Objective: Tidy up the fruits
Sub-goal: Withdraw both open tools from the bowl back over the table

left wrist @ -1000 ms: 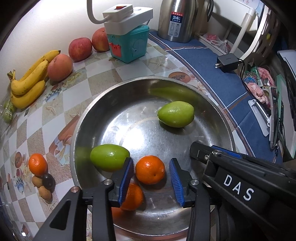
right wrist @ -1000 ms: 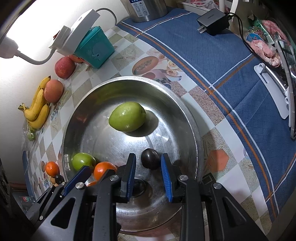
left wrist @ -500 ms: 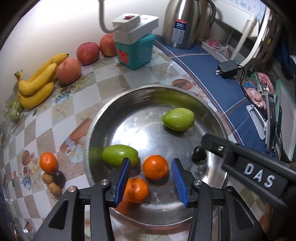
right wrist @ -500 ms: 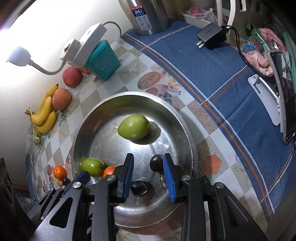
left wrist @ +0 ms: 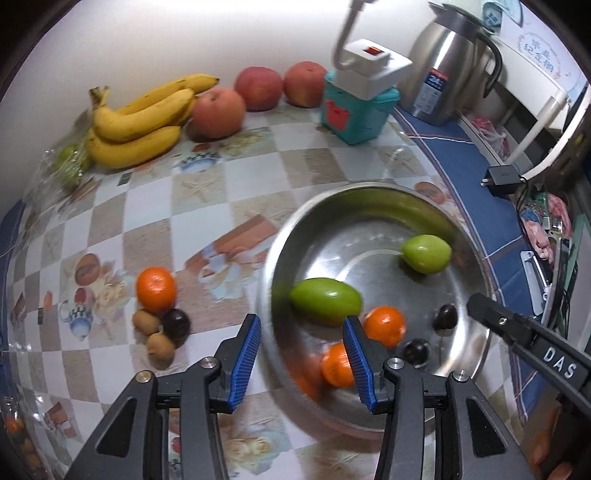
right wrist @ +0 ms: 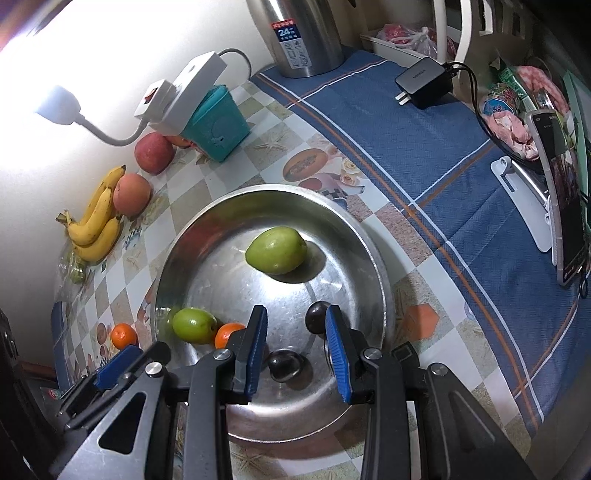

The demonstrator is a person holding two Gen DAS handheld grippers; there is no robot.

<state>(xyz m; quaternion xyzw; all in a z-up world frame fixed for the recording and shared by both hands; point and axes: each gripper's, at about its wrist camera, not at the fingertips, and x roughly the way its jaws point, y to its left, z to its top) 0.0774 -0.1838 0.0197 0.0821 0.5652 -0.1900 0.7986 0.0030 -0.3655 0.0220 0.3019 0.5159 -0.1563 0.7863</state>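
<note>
Your left claw (left wrist: 301,363) has just been opening, empty, over the round steel bowl's (left wrist: 476,369) near rim. Right claw (right wrist: 295,343) is slightly parted, holding nothing, above two dark round plums (right wrist: 284,363).

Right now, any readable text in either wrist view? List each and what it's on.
"DAS": white letters on the right tool's black arm, seen from the left wrist view.
"24": blue label on the steel kettle; smaller print beneath unreadable.
Black charger: faint lettering, too small.
Wall sign: red characters, blurred.

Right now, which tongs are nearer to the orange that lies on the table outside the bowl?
Left. The left tongs hang at the bowl's rim beside the orange; the right tongs hang over the bowl's far side.
</note>
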